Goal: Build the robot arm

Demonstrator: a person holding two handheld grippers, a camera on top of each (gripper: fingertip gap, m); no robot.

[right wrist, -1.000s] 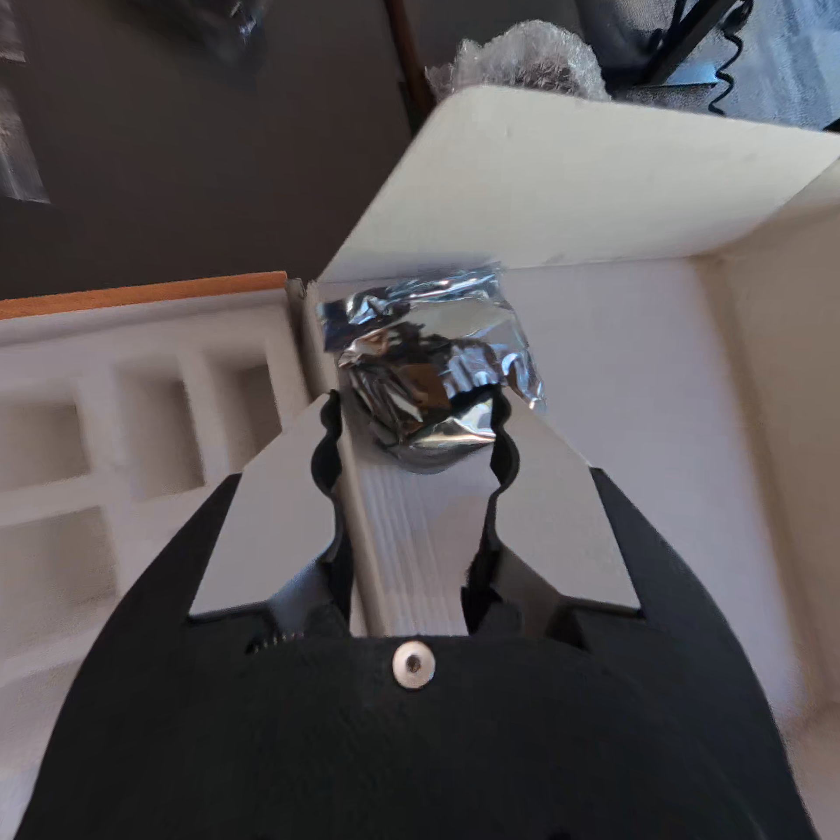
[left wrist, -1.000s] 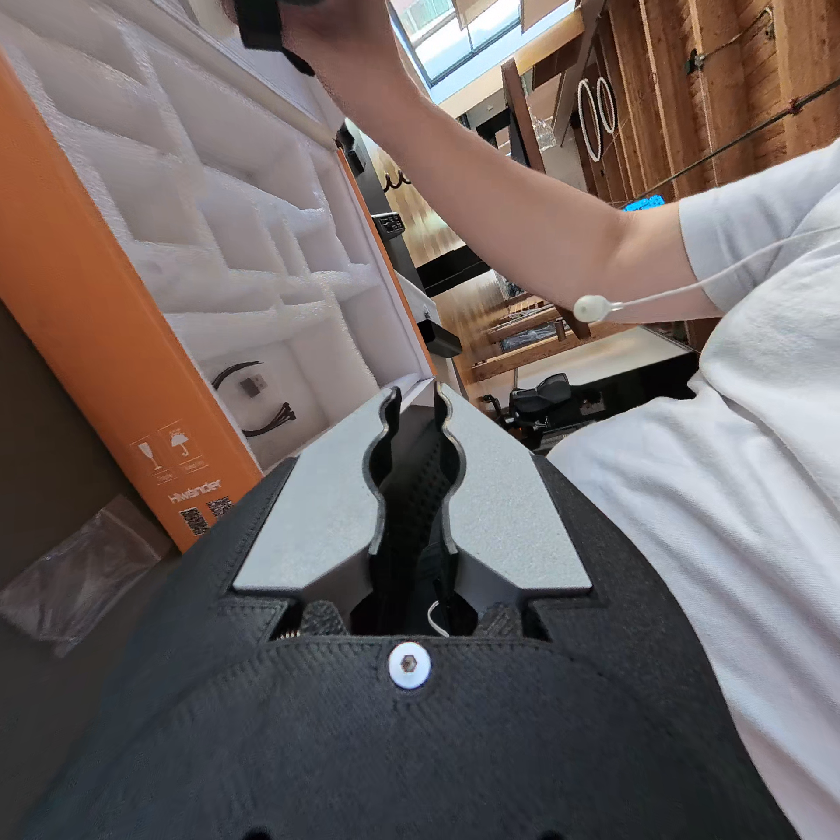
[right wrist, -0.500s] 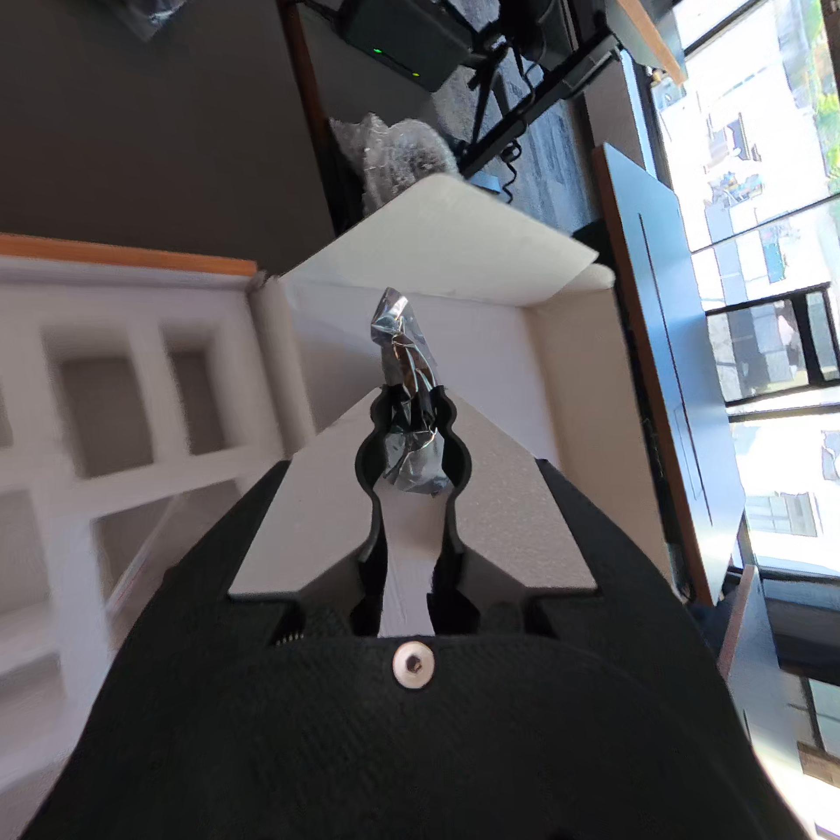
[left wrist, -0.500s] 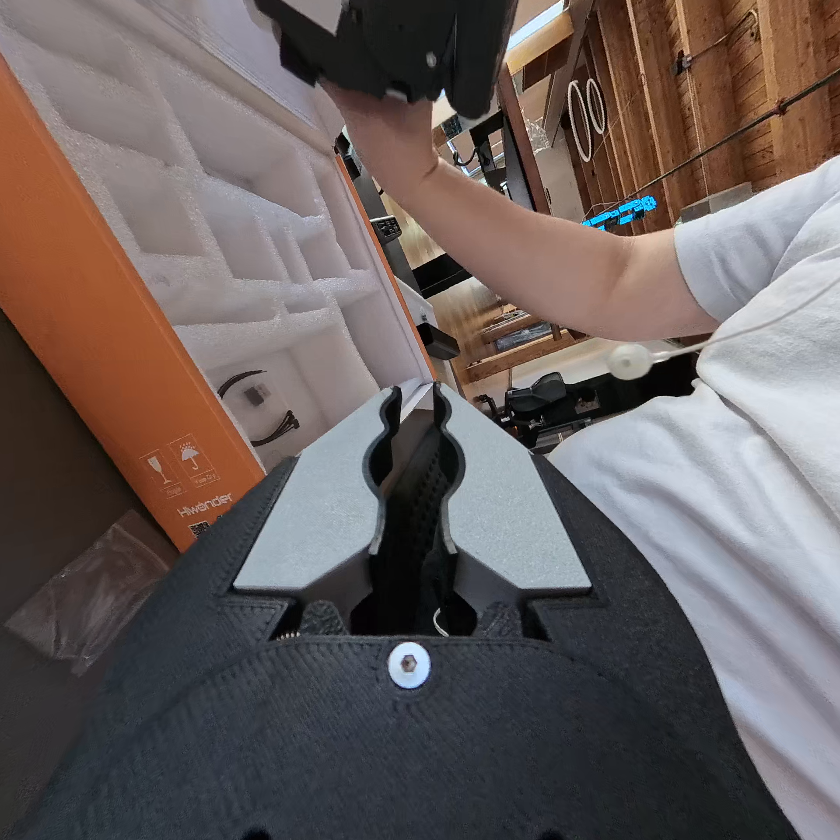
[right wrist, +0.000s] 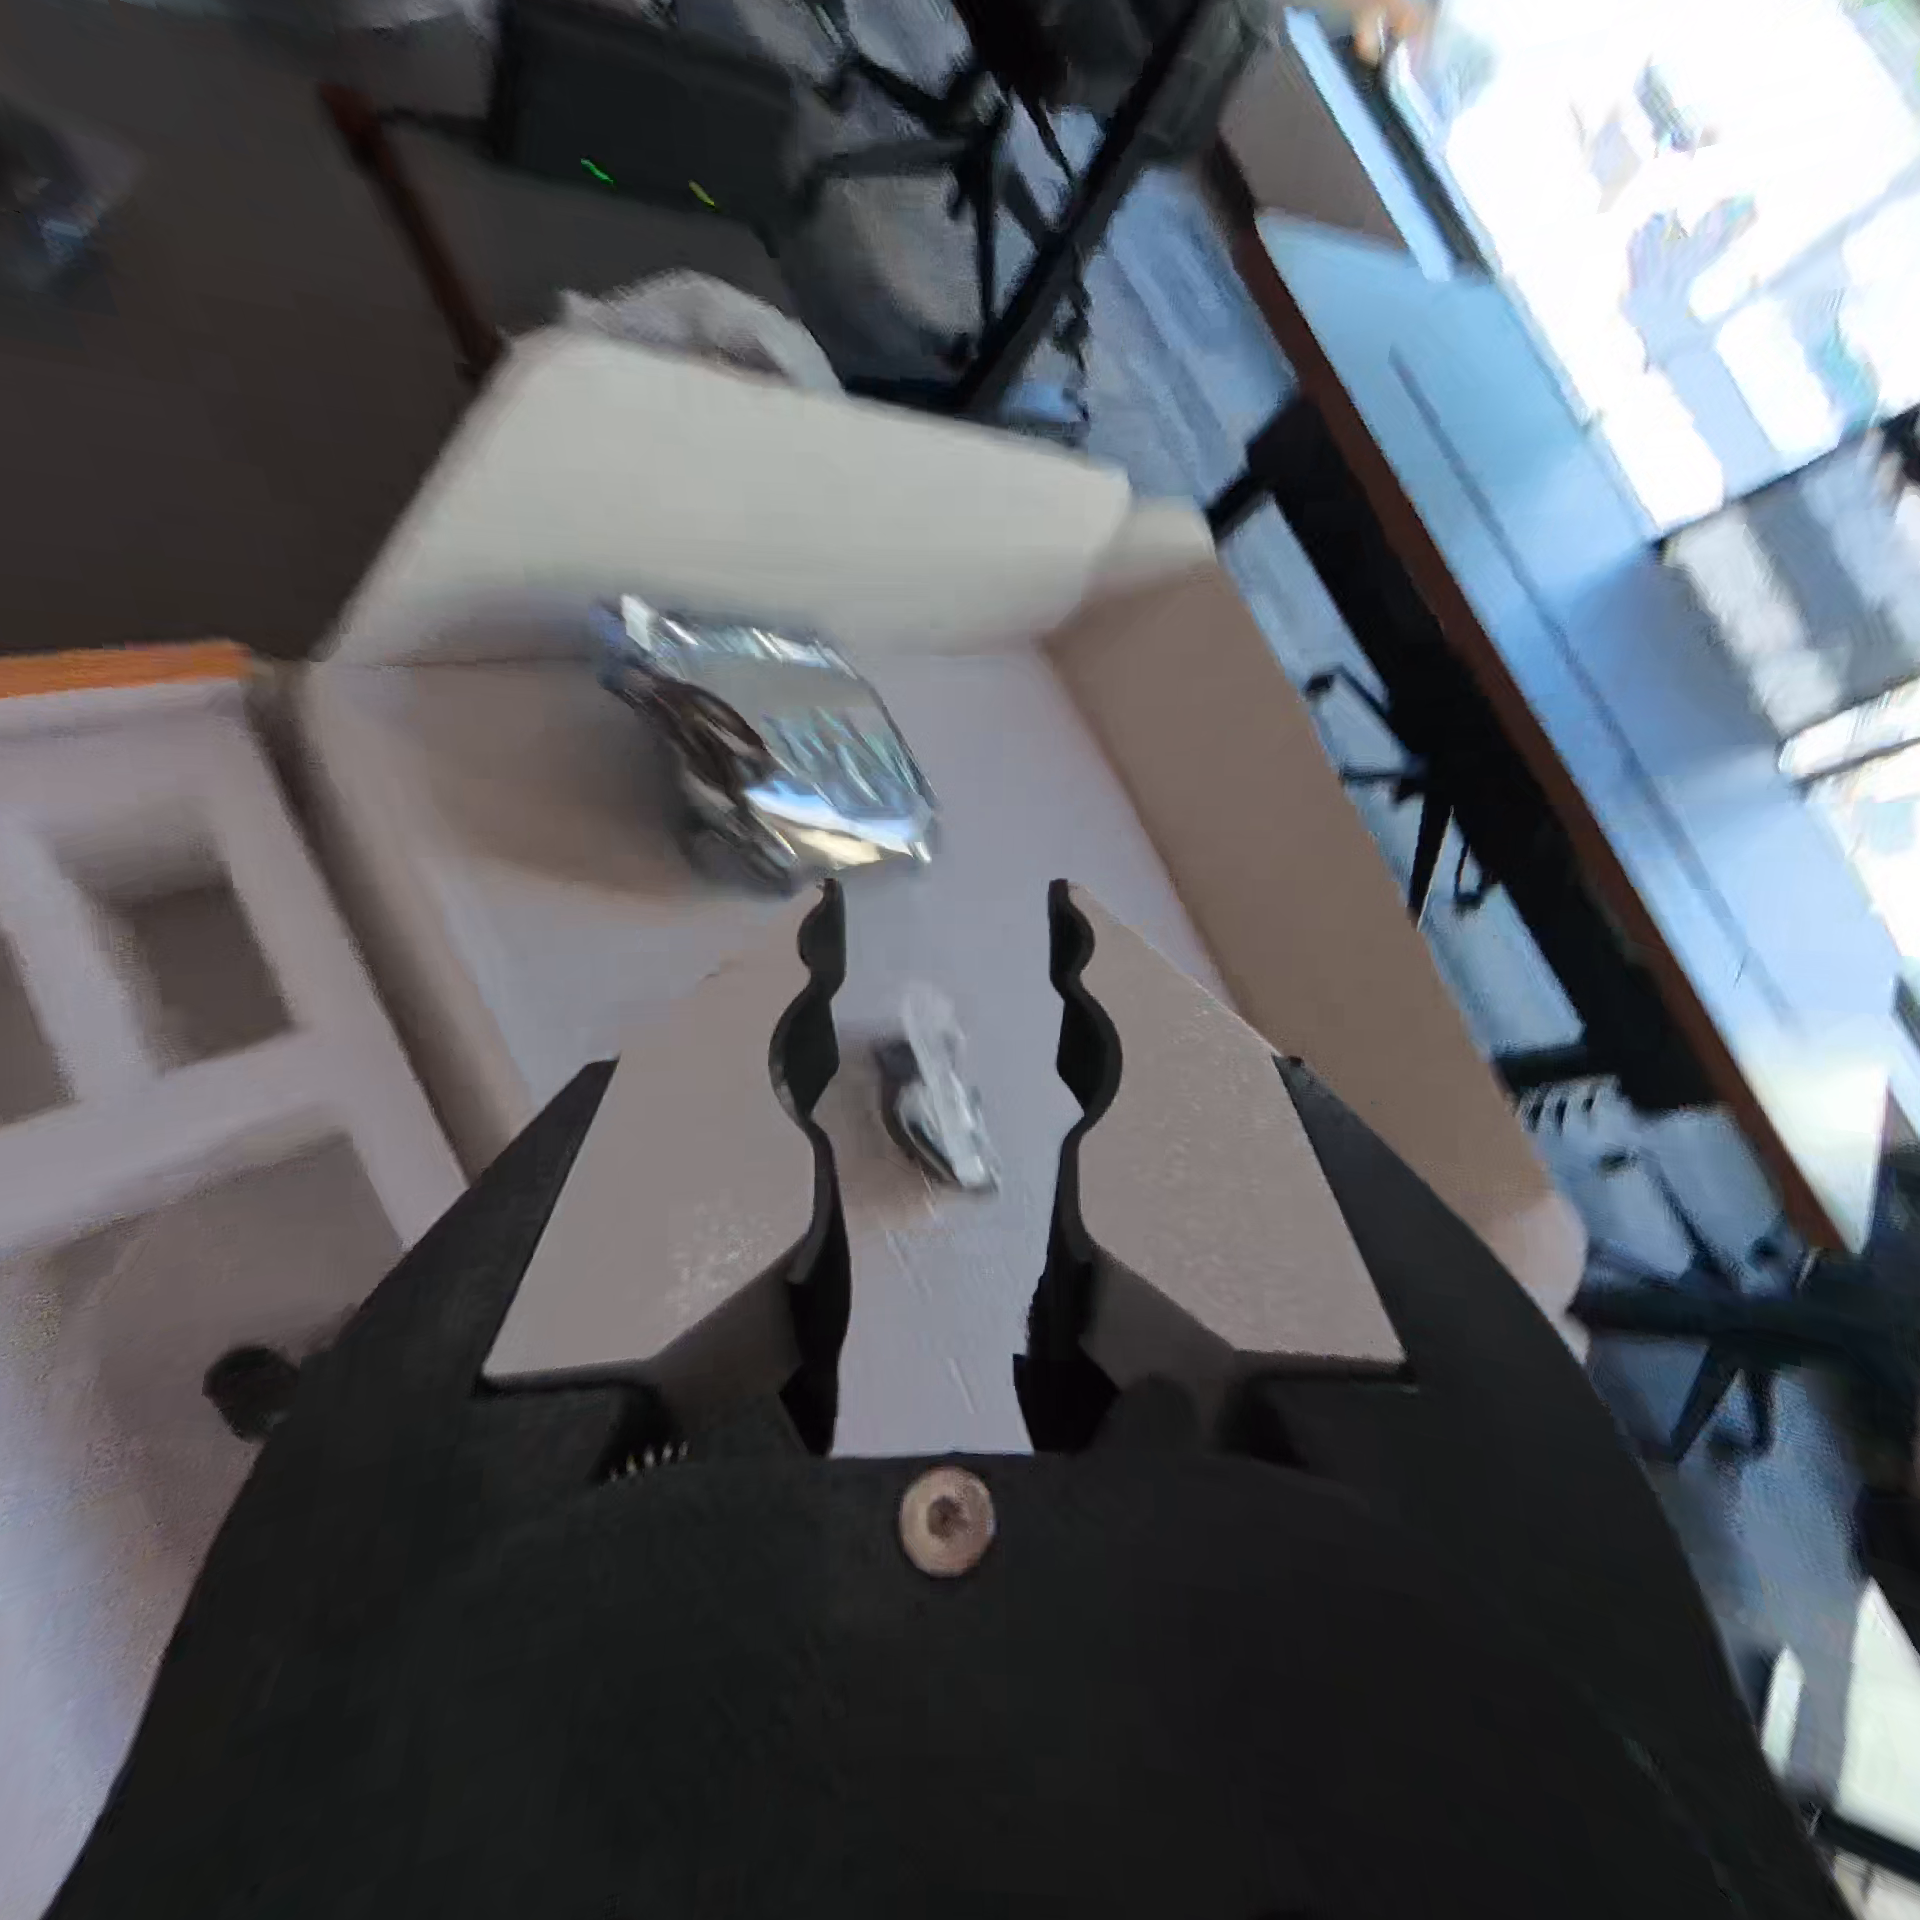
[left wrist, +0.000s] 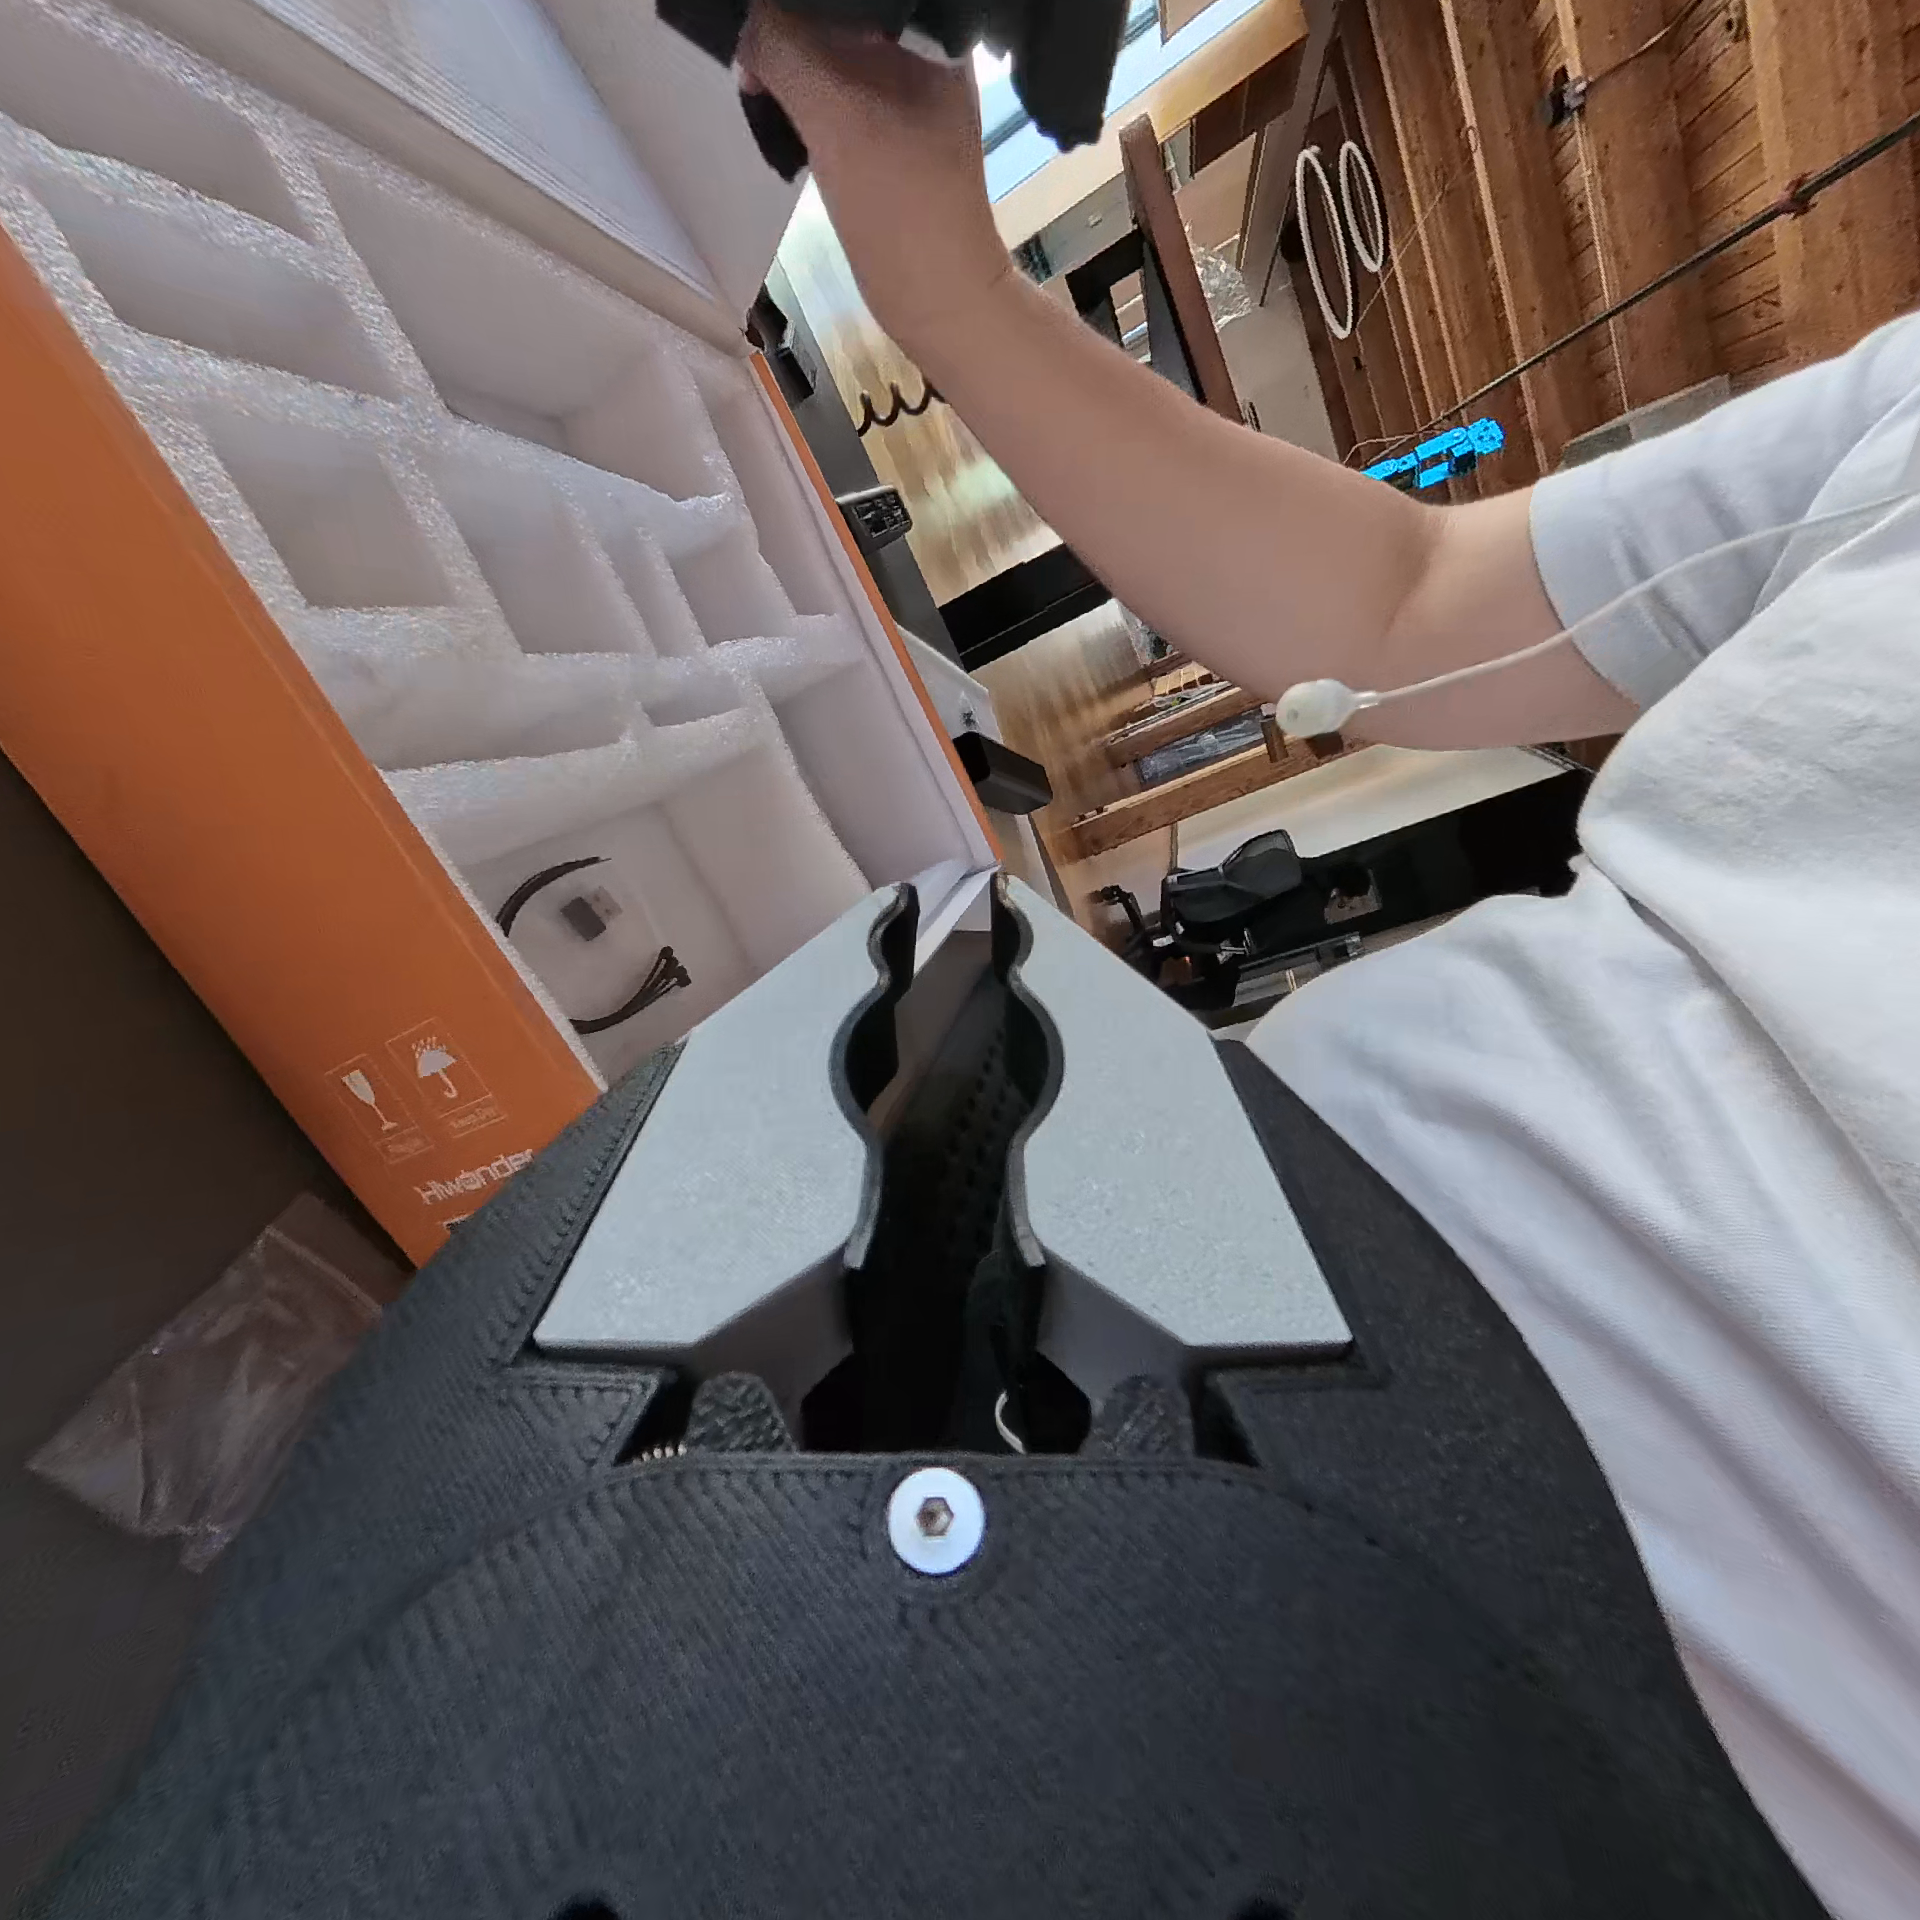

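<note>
My right gripper (right wrist: 940, 899) is released, jaws apart, empty, over the white box (right wrist: 1278, 831). A crumpled foil bag (right wrist: 790, 748) lies just beyond its tips at frame centre; a smaller foil scrap (right wrist: 935, 1101) shows between the jaws. My left gripper (left wrist: 951, 904) is clenched on the orange box's (left wrist: 208, 831) near edge, foam insert (left wrist: 468, 499) at upper left.

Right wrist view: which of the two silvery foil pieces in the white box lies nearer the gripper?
The smaller foil piece, seen between the open right gripper's fingers; the larger crumpled foil bag lies beyond the fingertips.
</note>
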